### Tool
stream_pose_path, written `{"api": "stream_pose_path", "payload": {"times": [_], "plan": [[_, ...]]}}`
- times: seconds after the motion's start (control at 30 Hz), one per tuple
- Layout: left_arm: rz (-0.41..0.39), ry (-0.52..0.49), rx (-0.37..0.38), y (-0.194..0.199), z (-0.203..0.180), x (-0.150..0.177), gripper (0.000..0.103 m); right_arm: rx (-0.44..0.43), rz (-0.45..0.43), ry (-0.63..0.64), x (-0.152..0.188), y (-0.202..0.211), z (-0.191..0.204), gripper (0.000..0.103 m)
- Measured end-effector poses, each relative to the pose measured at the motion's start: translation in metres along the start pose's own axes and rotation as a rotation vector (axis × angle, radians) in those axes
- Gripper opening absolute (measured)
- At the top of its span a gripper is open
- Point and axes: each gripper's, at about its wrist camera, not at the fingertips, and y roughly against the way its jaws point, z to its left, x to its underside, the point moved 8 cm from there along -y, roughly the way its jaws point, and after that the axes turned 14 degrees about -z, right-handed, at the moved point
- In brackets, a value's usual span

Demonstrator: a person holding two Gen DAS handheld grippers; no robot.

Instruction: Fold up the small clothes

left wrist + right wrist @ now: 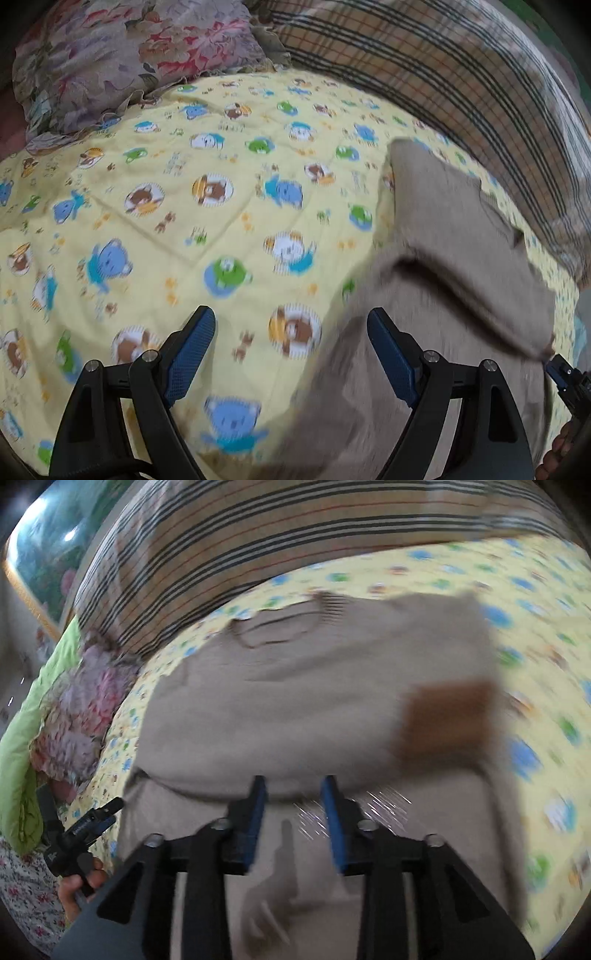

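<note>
A small beige knit sweater [280, 701] lies on a yellow cartoon-bear sheet [207, 229]. In the right wrist view its ribbed neck [280, 627] points away and a brown patch [447, 716] shows on its right side; a fold crosses it just ahead of the fingers. My right gripper [295, 794] is open and empty just above the sweater's near part. In the left wrist view the sweater [436, 280] is bunched at the right. My left gripper [291, 325] is open wide and empty, its right finger [388, 347] over the sweater's edge, its left finger over the sheet.
A floral pillow [122, 55] lies at the far left and a plaid striped blanket [461, 81] runs along the far side. A green quilt [22, 746] shows at the left of the right wrist view, where the left gripper [92, 823] and a hand also appear.
</note>
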Motion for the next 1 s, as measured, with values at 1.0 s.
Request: {"api": "stream_pose_path", "payload": {"times": [1.0], "plan": [[0.094, -0.202, 0.006, 0.037, -0.004, 0.037, 0.085, 0.287, -0.05, 0.082, -0.002, 0.057, -0.094, 0.02]]}}
